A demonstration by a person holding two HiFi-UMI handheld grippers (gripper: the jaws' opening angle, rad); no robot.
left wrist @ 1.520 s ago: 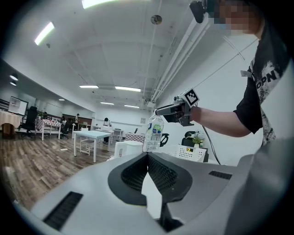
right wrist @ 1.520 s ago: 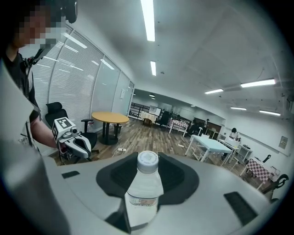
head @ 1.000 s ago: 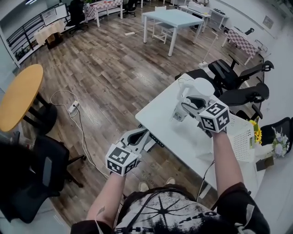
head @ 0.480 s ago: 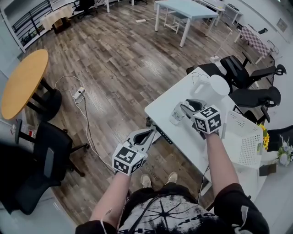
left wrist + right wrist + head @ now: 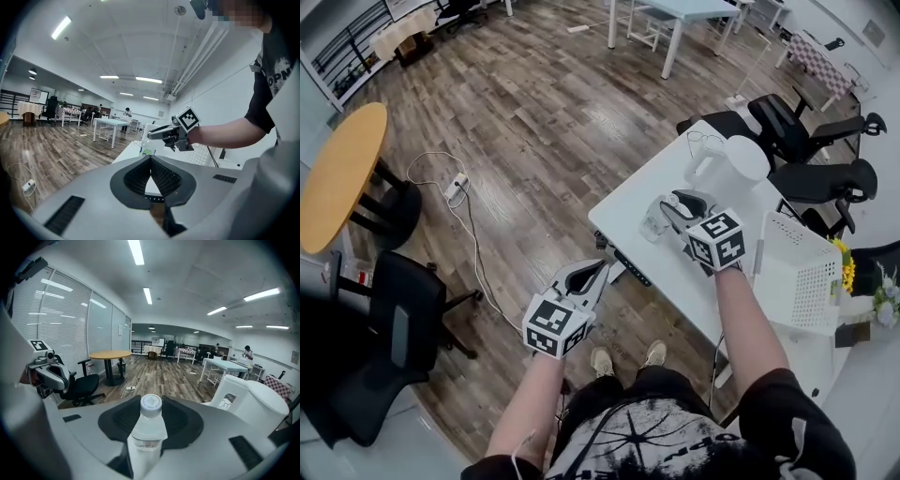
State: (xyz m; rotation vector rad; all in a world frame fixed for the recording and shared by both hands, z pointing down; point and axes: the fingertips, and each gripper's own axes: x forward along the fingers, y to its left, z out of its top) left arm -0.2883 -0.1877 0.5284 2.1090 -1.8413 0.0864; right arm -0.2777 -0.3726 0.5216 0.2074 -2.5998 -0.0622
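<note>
Right gripper is clamped on a clear water bottle over the white table. Left gripper: jaws together, nothing between them, just off the table edge.

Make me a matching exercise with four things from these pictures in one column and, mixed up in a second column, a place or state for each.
Column one:
1. water bottle
2. left gripper
3. white jug
4. round wooden table

Column two:
A. shut, with nothing in it
B. beside a black chair, at the left edge of the head view
C. clamped in the right gripper
D. standing on the white table

Pairs: 1-C, 2-A, 3-D, 4-B.
</note>
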